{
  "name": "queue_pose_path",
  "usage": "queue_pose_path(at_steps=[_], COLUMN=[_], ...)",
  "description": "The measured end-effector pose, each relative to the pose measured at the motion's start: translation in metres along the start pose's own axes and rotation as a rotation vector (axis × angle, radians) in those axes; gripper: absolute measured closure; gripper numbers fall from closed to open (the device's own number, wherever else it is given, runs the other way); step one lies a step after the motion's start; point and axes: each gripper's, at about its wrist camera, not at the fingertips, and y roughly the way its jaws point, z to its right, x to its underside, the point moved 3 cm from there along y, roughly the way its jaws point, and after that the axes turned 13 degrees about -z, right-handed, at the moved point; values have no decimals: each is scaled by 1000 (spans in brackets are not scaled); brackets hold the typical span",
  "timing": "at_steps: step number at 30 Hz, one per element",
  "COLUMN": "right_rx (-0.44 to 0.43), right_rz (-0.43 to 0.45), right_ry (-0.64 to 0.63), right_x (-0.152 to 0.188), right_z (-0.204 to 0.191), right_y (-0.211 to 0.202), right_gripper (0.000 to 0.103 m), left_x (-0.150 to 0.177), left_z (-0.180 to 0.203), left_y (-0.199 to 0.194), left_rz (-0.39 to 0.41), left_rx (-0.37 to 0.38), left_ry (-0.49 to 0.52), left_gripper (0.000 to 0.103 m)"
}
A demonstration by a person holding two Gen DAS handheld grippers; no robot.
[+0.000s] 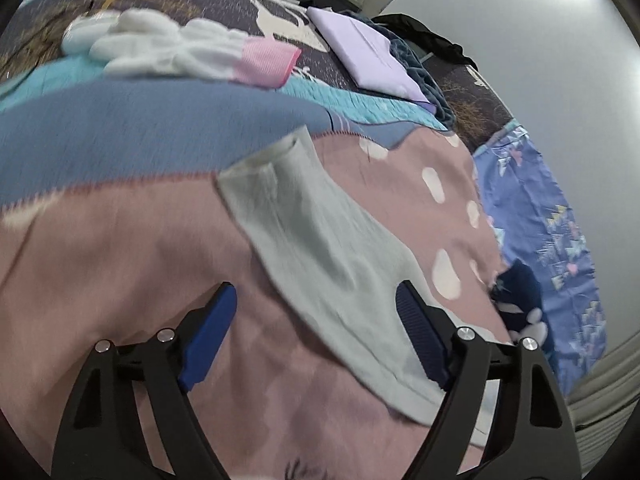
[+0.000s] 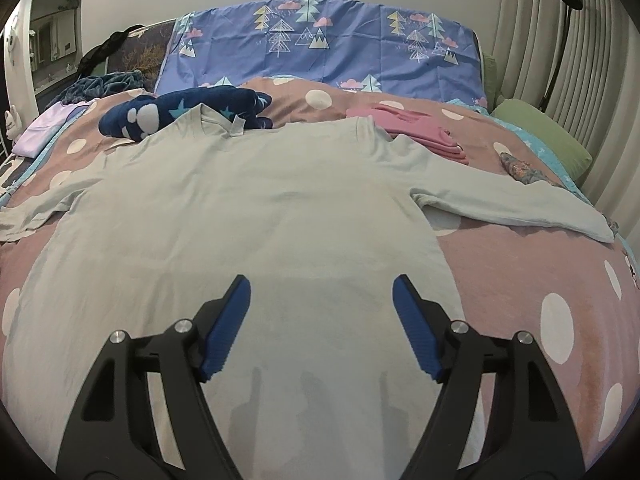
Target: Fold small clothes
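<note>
A pale grey long-sleeved shirt (image 2: 304, 208) lies spread flat, front down, on a pink polka-dot blanket (image 2: 520, 264), both sleeves stretched out to the sides. My right gripper (image 2: 321, 282) hovers open over the lower middle of the shirt's body, with nothing between its fingers. In the left wrist view one sleeve (image 1: 304, 216) runs diagonally across the blanket. My left gripper (image 1: 316, 292) stands open astride it, the sleeve's wider end passing between the blue pads without being pinched. This view is blurred.
A navy star-print piece (image 2: 188, 114) and a folded pink stack (image 2: 412, 130) lie beyond the collar. A folded lilac piece (image 1: 368, 52) and a white-and-pink garment (image 1: 192, 54) sit at the bed's far side. A tree-print sheet (image 2: 320, 44), green pillow (image 2: 540, 136) and curtain (image 2: 560, 80) border it.
</note>
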Motion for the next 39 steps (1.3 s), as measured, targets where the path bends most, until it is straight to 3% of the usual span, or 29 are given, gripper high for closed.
queue_pose_path(at_steps=[1, 2, 3, 6, 9, 12, 15, 21, 24, 27, 29, 31, 33, 34, 35, 38, 39], right_rx=[0, -1, -3, -19, -22, -5, -14, -7, 7, 21, 23, 23, 16, -1, -23, -140, -208], right_rz=[-7, -14, -23, -41, -34, -10, -1, 20, 16, 2, -12, -24, -28, -33, -38, -68, -93], right_ry=[4, 7, 10, 17, 1, -19, -18, -14, 13, 52, 76, 87, 88, 87, 84, 52, 31], right_x=[-2, -3, -5, -8, -12, -16, -18, -17, -16, -14, -11, -9, -10, -12, -15, -33, -45], right_z=[0, 0, -1, -2, -5, -6, -4, 10, 25, 44, 58, 69, 75, 77, 77, 65, 55], right_y=[3, 6, 9, 16, 16, 13, 12, 8, 8, 11, 13, 15, 17, 20, 22, 34, 41], right_gripper=[27, 27, 27, 27, 27, 27, 27, 27, 27, 27, 27, 27, 27, 27, 32, 71, 77], left_x=[-5, -11, -14, -24, -24, -17, 7, 111, 183, 254, 289, 314, 322, 320, 316, 301, 293], left_z=[1, -1, -2, -13, 3, 53, 122, 270, 326, 361, 365, 360, 343, 334, 325, 308, 304], left_y=[2, 5, 5, 14, 2, -17, -37, -50, -36, -9, 6, 21, 27, 24, 20, 18, 21], left_rz=[14, 23, 28, 2, 43, 76, 85, 11, -97, -217, -282, -326, -319, -290, -262, -189, -193], left_rx=[-17, -21, -4, 71, 86, 114, 190, 373, 471, 511, 501, 436, 355, 322, 296, 204, 183], left_ry=[6, 9, 10, -43, -7, 134, 296, 636, 777, 882, 934, 988, 1021, 1030, 1039, 1086, 1086], left_gripper=[29, 41, 62, 101, 101, 101, 101, 101, 101, 101, 101, 96, 72, 65, 58, 56, 56])
